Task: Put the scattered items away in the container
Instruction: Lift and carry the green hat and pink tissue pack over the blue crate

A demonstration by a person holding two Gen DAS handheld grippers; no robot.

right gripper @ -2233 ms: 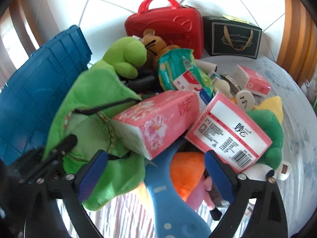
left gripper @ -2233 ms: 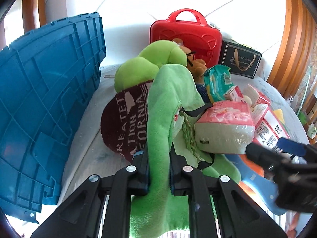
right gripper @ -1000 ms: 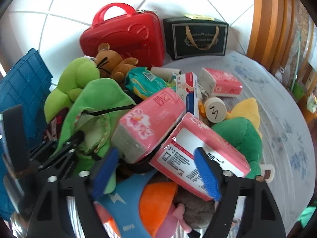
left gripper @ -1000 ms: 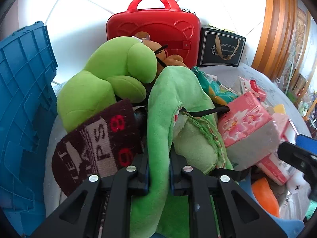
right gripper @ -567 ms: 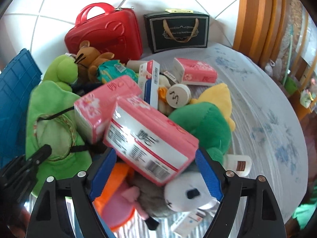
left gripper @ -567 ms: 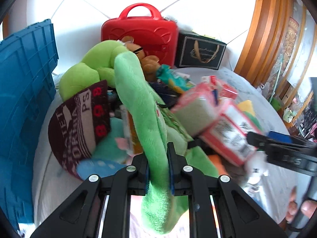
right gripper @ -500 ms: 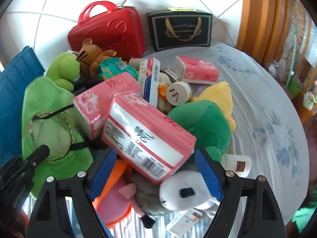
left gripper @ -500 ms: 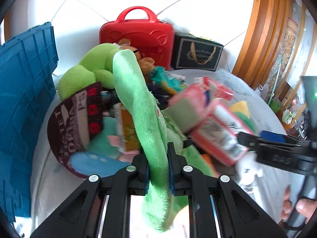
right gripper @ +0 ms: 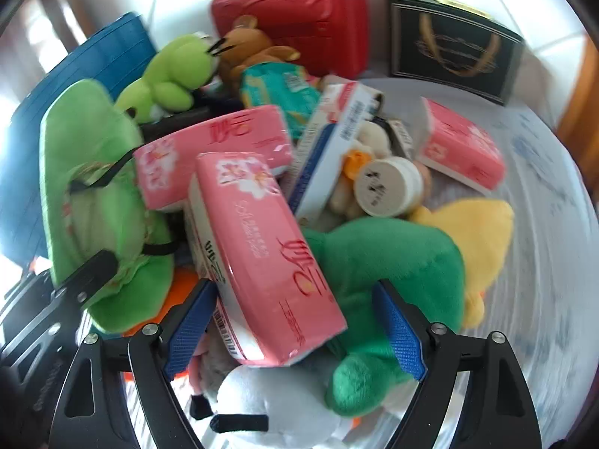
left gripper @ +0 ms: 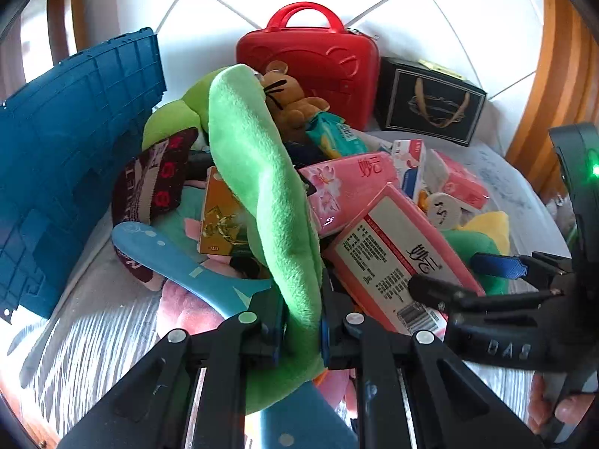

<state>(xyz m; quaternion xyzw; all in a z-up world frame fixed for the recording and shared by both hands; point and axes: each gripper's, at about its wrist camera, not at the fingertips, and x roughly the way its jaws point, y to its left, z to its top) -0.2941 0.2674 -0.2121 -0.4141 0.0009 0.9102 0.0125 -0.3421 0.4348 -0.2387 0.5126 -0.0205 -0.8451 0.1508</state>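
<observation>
Left claw [left gripper: 299, 331] pinches green plush [left gripper: 258, 172] over patterned tablecloth [left gripper: 93, 340] (white-tiled wall [left gripper: 411, 11] behind).

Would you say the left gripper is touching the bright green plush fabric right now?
Touching. The left wrist view shows the left gripper shut on the green plush fabric, its pads pressing the fold from both sides with no gap.
</observation>
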